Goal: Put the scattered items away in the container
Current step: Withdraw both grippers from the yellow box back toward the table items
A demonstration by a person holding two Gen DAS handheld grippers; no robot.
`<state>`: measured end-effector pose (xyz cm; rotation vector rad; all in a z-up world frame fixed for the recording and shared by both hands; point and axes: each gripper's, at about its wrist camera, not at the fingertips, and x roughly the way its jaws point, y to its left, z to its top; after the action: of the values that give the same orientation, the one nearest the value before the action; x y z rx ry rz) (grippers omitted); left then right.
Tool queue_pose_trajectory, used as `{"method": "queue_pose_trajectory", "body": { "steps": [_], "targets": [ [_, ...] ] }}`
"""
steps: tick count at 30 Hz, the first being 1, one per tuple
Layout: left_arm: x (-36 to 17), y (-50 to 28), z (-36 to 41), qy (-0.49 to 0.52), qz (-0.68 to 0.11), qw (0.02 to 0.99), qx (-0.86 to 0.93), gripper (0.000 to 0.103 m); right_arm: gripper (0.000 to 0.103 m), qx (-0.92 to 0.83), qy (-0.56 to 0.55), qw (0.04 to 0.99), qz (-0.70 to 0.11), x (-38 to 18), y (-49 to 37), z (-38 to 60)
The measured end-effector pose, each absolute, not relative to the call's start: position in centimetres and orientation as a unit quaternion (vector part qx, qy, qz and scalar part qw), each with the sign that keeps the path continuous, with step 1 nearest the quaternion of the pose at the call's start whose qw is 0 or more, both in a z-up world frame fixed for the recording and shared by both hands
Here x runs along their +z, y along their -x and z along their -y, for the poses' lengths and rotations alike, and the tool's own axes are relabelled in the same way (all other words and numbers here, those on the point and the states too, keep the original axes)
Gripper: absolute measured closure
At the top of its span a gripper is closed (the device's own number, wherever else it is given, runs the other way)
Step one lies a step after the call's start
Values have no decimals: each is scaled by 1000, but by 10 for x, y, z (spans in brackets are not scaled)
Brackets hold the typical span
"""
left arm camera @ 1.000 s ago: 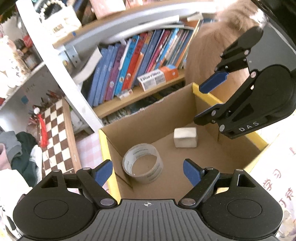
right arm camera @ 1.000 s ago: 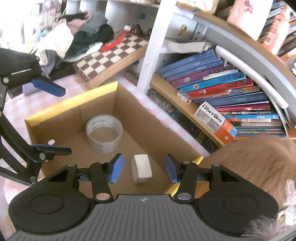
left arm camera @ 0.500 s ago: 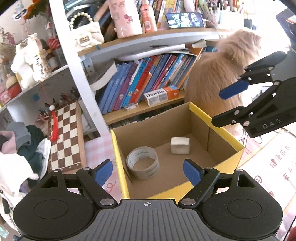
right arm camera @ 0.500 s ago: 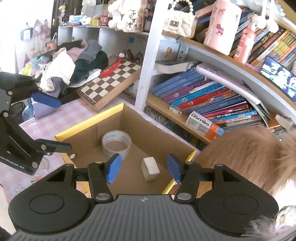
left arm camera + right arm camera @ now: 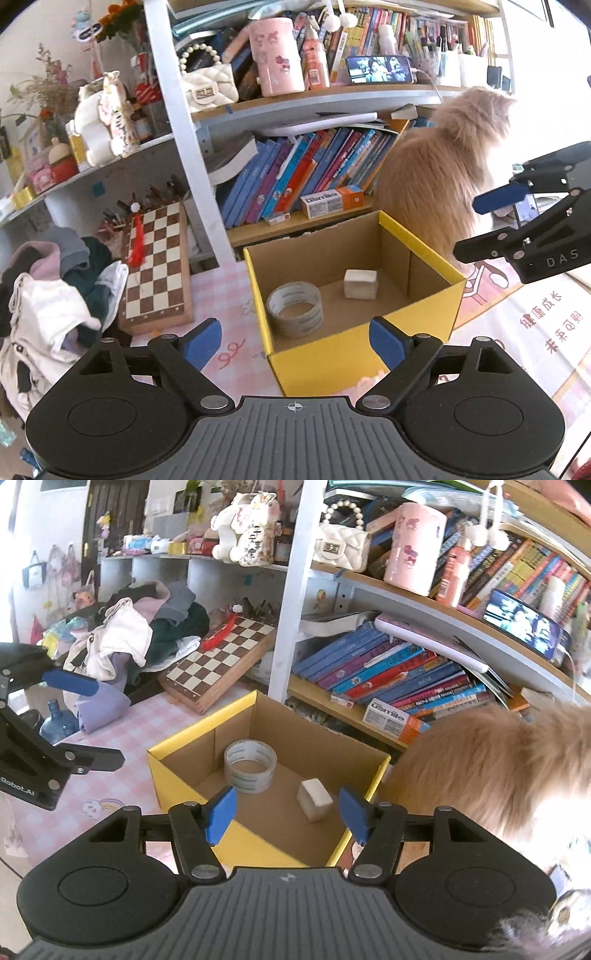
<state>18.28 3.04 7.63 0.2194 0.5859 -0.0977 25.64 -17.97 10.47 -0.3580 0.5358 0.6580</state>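
Note:
A yellow cardboard box (image 5: pixel 421 251) (image 5: pixel 177 764) stands open on the pink checked cloth. Inside it lie a roll of clear tape (image 5: pixel 294 308) (image 5: pixel 250 766) and a small white block (image 5: pixel 360 283) (image 5: pixel 314 799). My left gripper (image 5: pixel 293 341) is open with nothing between its fingers, above and in front of the box's near wall. My right gripper (image 5: pixel 287 812) is open too, held over the box's near corner. In the left wrist view the right gripper (image 5: pixel 517 221) shows at the right edge; in the right wrist view the left gripper (image 5: pixel 37 734) shows at the left edge.
A fluffy tan cat (image 5: pixel 443 177) (image 5: pixel 498 775) sits right beside the box. Behind stands a bookshelf (image 5: pixel 295 184) full of books. A chessboard (image 5: pixel 157 266) leans next to a heap of clothes (image 5: pixel 48 295). A blue bottle (image 5: pixel 55 723) stands at the left.
Both grippers have pulled up and back from the box, which looks smaller now. The tape and block stay inside. Both grippers remain open.

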Motion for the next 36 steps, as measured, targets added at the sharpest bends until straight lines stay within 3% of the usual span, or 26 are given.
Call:
{"method": "queue_pose_trajectory", "body": {
  "steps": [15,27,36],
  "targets": [
    [71,-128,-42,-73,-278,957,-32,13,37,269,123,919,-259,97,-194,201],
    [60,-99,-46,-52,-278,959,-24,13,28,237,109,930,-261,81,-147,206],
    [41,-82,-48,-44,-294,955,-10,7,18,213,117,932,-269,59,-124,203]
  ]
}}
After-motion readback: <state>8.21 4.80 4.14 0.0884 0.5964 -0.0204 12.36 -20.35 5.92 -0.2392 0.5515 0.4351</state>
